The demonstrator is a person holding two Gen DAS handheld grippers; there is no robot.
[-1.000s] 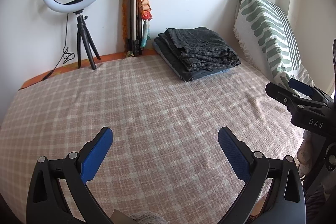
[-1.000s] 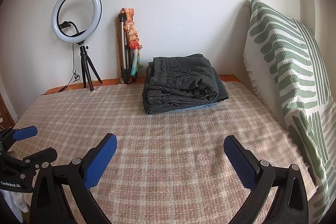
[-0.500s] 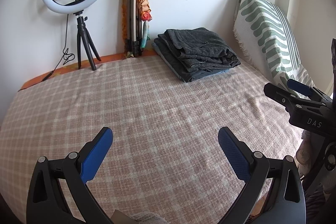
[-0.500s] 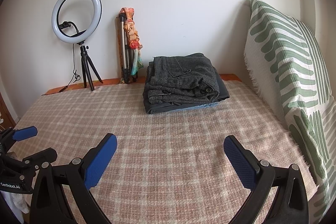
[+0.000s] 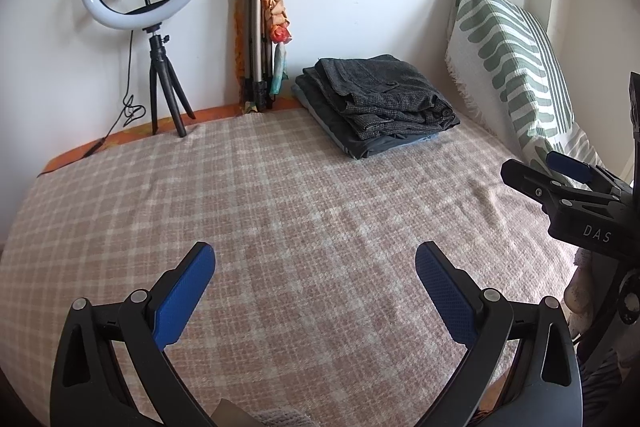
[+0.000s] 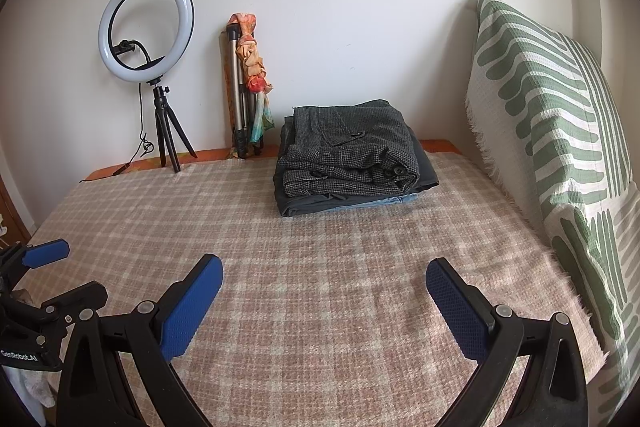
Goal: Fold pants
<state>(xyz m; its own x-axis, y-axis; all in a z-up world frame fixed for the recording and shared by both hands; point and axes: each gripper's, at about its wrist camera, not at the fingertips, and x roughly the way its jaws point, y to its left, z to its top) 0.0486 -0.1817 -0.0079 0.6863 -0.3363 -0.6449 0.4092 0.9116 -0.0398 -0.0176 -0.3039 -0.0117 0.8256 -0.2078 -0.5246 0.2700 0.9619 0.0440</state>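
A stack of folded pants [image 5: 380,107] lies at the far side of the bed, near the wall; grey checked pants are on top, with darker and light blue ones under them. It also shows in the right wrist view [image 6: 352,163]. My left gripper [image 5: 316,275] is open and empty over the near part of the checked bedspread [image 5: 280,195]. My right gripper [image 6: 324,287] is open and empty, also well short of the stack. Each gripper shows at the edge of the other's view.
A ring light on a small tripod [image 5: 160,27] and a folded tripod with a cloth [image 5: 260,39] stand at the wall. A green-and-white pillow [image 6: 552,131] leans along the right side of the bed.
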